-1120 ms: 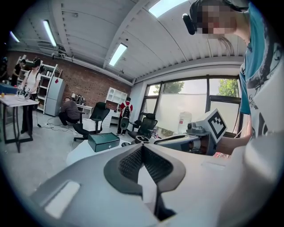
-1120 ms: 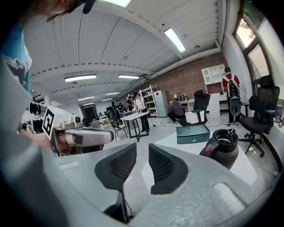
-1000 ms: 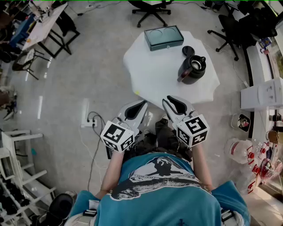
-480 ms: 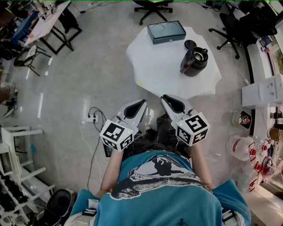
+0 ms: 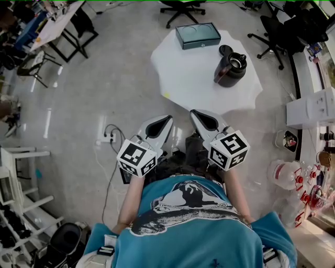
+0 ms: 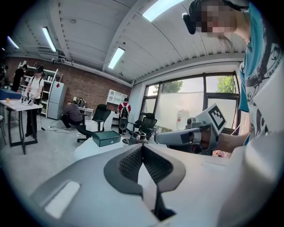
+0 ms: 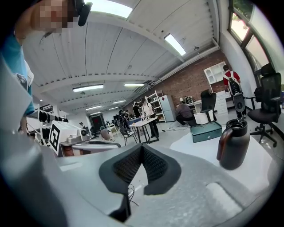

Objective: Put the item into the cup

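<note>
Upper right, cup [image 5: 230,69]: dark, glossy, cylindrical; upright on the white table [image 5: 193,78], mouth up.
Disc [image 5: 224,51]: dark, round, just beside the cup.
Your left gripper [image 5: 163,123]: ribbed pads closed, empty, lower centre, well apart from the cup.
Your right gripper [image 5: 201,119]: closed too, empty, alongside.

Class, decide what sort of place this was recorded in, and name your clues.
Likely an open workshop-style lab or office: a swivel office chair, a cluttered worktable, and a brick wall.
</note>
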### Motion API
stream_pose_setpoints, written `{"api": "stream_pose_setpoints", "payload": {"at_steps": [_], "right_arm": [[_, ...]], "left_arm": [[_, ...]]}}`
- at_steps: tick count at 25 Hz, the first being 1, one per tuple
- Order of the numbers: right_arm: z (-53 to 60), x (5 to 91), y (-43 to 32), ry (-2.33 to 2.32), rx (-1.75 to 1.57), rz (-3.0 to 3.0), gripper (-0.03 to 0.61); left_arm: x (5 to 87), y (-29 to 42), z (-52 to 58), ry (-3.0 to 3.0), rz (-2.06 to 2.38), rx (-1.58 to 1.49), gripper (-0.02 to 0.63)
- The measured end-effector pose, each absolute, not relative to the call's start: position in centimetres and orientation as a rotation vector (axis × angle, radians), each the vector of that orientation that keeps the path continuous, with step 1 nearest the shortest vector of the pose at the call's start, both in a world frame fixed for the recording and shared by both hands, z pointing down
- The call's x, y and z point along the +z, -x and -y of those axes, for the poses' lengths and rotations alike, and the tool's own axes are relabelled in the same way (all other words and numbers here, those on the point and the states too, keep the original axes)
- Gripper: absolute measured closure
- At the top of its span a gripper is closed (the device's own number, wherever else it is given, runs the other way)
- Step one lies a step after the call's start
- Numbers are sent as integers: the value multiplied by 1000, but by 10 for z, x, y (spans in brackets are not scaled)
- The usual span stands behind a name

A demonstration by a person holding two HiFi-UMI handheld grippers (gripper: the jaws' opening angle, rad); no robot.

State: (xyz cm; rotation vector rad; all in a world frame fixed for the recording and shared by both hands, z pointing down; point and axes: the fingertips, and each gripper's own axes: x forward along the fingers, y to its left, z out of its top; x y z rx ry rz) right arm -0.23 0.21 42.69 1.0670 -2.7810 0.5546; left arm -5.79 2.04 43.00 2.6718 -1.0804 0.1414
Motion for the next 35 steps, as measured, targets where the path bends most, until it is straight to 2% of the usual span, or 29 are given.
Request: {"api": "stream_pose_setpoints", "payload": {"at_steps": [35], "right_arm": [[-16,431,4,-991,552,2781,578]], "left_arm": [[430,39,-37,-2715,990,178,614]]}}
